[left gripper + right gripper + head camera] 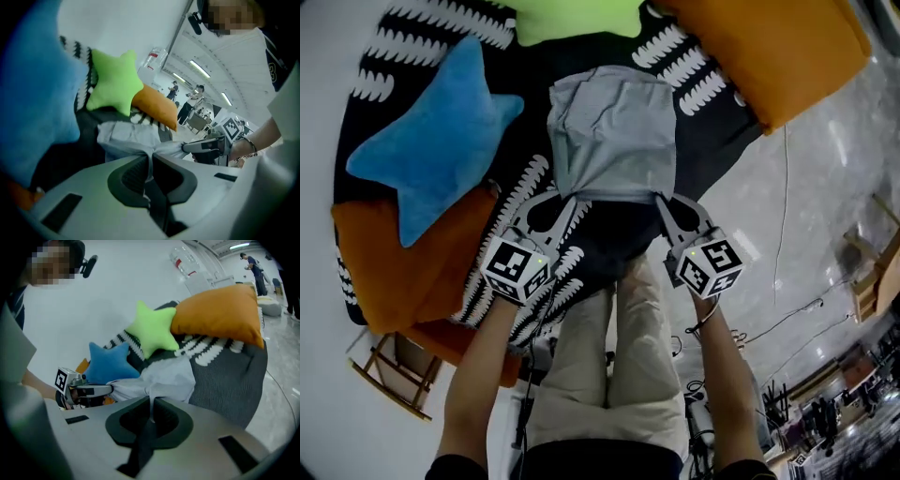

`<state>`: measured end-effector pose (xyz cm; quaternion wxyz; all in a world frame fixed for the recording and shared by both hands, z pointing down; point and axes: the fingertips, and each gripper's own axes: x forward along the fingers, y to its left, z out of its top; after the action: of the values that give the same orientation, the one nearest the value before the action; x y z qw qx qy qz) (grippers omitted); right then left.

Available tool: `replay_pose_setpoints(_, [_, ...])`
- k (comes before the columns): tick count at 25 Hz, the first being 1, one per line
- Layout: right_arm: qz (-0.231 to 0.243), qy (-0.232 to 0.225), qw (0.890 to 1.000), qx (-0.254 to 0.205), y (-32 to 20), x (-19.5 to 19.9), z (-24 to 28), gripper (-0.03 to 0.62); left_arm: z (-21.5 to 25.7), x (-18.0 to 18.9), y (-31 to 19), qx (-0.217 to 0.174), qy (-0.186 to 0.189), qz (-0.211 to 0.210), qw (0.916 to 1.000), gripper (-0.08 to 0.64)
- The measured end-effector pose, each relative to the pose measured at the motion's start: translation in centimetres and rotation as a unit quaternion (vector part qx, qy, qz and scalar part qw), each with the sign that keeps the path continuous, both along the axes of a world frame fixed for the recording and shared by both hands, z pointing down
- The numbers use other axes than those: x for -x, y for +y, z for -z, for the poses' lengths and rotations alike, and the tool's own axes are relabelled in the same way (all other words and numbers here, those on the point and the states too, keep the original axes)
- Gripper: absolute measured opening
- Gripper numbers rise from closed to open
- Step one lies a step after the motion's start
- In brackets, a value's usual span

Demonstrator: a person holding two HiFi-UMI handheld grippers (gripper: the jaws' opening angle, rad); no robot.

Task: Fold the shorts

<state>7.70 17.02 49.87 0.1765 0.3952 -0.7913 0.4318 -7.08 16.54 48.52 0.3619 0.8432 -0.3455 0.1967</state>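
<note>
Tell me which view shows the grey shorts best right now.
Head view: the whole shorts lie spread on the dark cushion, left gripper and right gripper shut on the near edge. Each gripper view shows only bunched fabric.

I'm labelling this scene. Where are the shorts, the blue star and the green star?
shorts (614, 136), head view, middle of the grey cloth.
blue star (436, 141), head view, its centre.
green star (152, 331), right gripper view, its centre.

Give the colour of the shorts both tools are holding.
Light grey shorts, plain with no pattern; clearest in the head view.
</note>
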Motion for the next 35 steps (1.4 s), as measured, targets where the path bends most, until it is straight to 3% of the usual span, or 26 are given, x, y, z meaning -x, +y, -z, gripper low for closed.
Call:
replay_pose_setpoints(2, [0.012,0.007,0.999,0.042,4.4,0.7,-3.5,0.026,-3.9,0.7,4.6,0.041,-0.010,0.002,0.9991,0.031])
replay_pose_setpoints(5, [0.021,0.010,0.996,0.086,9.2,1.5,-5.9,0.028,-6.3,1.3,9.3,0.085,-0.020,0.014,0.9961,0.032])
replay_pose_setpoints(11, [0.032,0.045,0.991,0.125,14.7,1.5,-7.6,0.029,-7.4,1.4,14.3,0.119,-0.045,0.000,0.9919,0.042])
replay_pose_setpoints(12, [0.043,0.050,0.988,0.137,15.8,1.5,-8.3,0.043,-8.1,1.6,15.4,0.139,-0.051,-0.007,0.9890,0.088])
replay_pose_setpoints(15, [0.073,0.037,0.978,0.194,19.4,1.2,-9.1,0.217,-10.2,2.1,19.7,0.228,-0.067,-0.051,0.9700,0.192])
replay_pose_setpoints(18, [0.093,0.050,0.973,0.204,20.2,0.0,-7.5,0.254,-10.0,3.7,22.5,0.274,-0.095,-0.123,0.9493,0.269])
replay_pose_setpoints(19, [0.098,0.061,0.974,0.195,20.0,-0.5,-7.0,0.258,-9.5,4.3,22.5,0.270,-0.101,-0.139,0.9473,0.296])
replay_pose_setpoints(21, [0.095,0.073,0.978,0.168,18.5,-1.4,-6.1,0.249,-7.7,4.7,20.7,0.238,-0.100,-0.143,0.9554,0.290])
replay_pose_setpoints(24, [0.093,0.042,0.987,0.122,14.6,-0.7,-5.3,0.079,-5.5,3.1,15.2,0.169,-0.064,-0.123,0.9758,0.149])
replay_pose_setpoints(25, [0.104,0.031,0.988,0.111,13.7,0.2,-5.4,0.069,-5.9,2.4,13.7,0.156,-0.062,-0.126,0.9778,0.150])
replay_pose_setpoints(27, [0.143,0.028,0.984,0.103,12.9,2.0,-6.6,0.030,-8.3,1.6,11.7,0.150,-0.078,-0.134,0.9765,0.155])
replay_pose_setpoints(30, [0.199,0.061,0.970,0.128,14.0,1.9,-10.2,0.017,-12.0,1.7,10.3,0.172,-0.113,-0.141,0.9684,0.150])
replay_pose_setpoints(33, [0.231,0.086,0.957,0.153,15.7,-0.4,-11.3,0.017,-10.8,1.5,10.0,0.180,-0.108,-0.154,0.9655,0.172])
replay_pose_setpoints(35, [0.220,0.068,0.963,0.143,14.5,-1.1,-9.0,0.017,-8.3,1.8,8.9,0.156,-0.106,-0.162,0.9686,0.189])
